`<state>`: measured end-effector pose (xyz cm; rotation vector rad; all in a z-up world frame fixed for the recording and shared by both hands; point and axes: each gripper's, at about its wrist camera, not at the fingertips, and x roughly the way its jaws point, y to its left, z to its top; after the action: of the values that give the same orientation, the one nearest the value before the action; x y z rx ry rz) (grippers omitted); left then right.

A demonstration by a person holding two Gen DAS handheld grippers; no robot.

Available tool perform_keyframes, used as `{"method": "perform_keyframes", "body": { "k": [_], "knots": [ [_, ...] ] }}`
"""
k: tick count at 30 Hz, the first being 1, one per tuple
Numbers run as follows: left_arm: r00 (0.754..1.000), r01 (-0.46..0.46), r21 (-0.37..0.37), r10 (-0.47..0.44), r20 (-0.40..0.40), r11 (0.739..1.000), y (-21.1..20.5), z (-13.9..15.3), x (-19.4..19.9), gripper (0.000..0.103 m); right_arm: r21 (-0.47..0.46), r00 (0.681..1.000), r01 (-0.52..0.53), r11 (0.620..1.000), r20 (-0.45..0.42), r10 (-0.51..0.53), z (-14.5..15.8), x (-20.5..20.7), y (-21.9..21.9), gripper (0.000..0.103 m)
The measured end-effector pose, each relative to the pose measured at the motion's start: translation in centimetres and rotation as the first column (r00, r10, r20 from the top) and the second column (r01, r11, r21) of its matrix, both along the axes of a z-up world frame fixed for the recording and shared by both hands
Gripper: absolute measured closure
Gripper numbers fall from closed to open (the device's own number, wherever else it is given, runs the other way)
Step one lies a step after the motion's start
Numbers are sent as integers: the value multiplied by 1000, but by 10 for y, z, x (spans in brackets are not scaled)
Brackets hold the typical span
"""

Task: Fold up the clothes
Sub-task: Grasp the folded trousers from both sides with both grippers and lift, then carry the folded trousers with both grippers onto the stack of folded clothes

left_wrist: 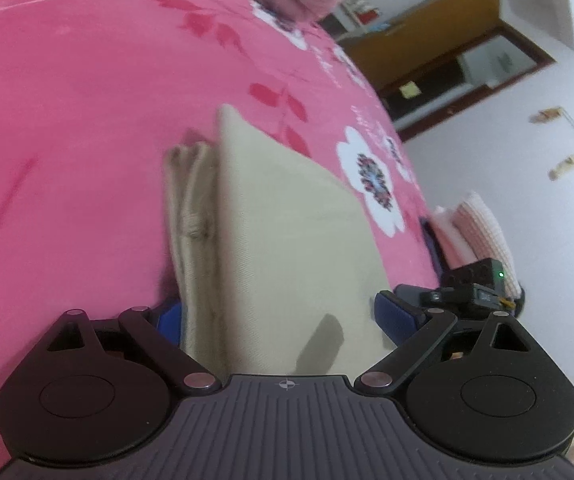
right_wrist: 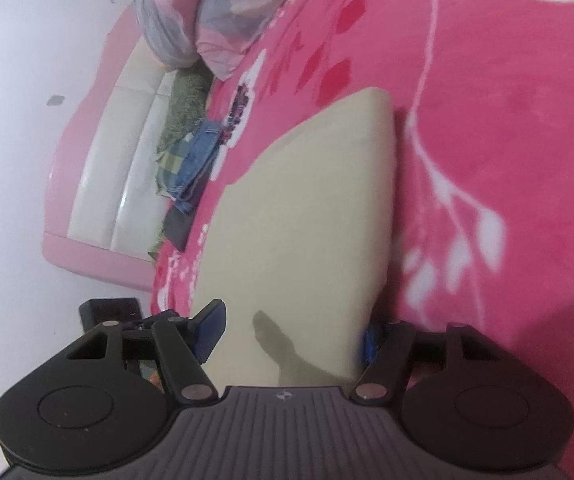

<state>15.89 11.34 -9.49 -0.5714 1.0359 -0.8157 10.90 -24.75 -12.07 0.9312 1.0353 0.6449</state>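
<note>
Folded beige garment on pink floral bedspread, one gripper at each side of its near end.

The beige garment point(left_wrist: 287, 232) lies flat on the pink bedspread point(left_wrist: 67, 100), with its stacked fold edges showing along its left side in the left wrist view. Left gripper point(left_wrist: 279, 320): jaws wide apart, blue pads straddling the garment's near end; pad contact with the cloth cannot be confirmed. Right gripper point(right_wrist: 287, 332): jaws apart, the garment's near end between the pads; whether the pads press on the fabric cannot be told. In the right wrist view, a stack of folded clothes point(right_wrist: 187, 160) lies at the far left edge of the bedspread, beside the white-padded headboard point(right_wrist: 115, 168). Pink bedding point(right_wrist: 207, 12) lies bunched at the far end.
</note>
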Motion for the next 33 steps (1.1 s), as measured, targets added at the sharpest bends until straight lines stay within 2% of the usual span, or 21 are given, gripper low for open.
{"method": "perform_keyframes", "body": {
  "k": [4,6,9,12,15,17,20,25,30,33],
  "knots": [
    [999,28,16,-29,32,999,0,-1,-2,17,11,1000,3,1000,-4,-2,-4,-7,-6,51],
    [1000,10,9,-10,21,1000,0,-4,1,23,18,1000,6,1000,-8,-6,-9,-6,-6,59],
    [1000,-14,27,14,14,1000,-7,-1,5,26,48,1000,23,999,-5,-23,-18,6,2,76],
    [999,-18,63,15,43,998,-12,9,-1,33,48,998,48,998,32,-50,-14,4,9,78],
    [999,-26,12,26,28,1000,-5,17,-6,40,55,996,66,996,63,-69,-4,-7,6,84],
    [999,-31,-27,31,9,999,-3,22,-9,41,73,993,76,994,81,-82,4,-15,3,84],
    [999,-18,-34,20,36,999,-16,34,-23,41,66,989,92,994,110,-99,19,-27,-2,84],
    [998,29,-95,-23,62,995,-46,57,-50,41,54,980,123,991,150,-130,47,-60,-25,84],
    [980,171,-144,-154,123,975,-112,85,-86,41,16,951,195,981,240,-193,88,-132,-75,84],
    [952,289,-168,-264,156,943,-170,96,-110,40,-12,920,271,962,298,-255,113,-190,-117,84]
  ]
}}
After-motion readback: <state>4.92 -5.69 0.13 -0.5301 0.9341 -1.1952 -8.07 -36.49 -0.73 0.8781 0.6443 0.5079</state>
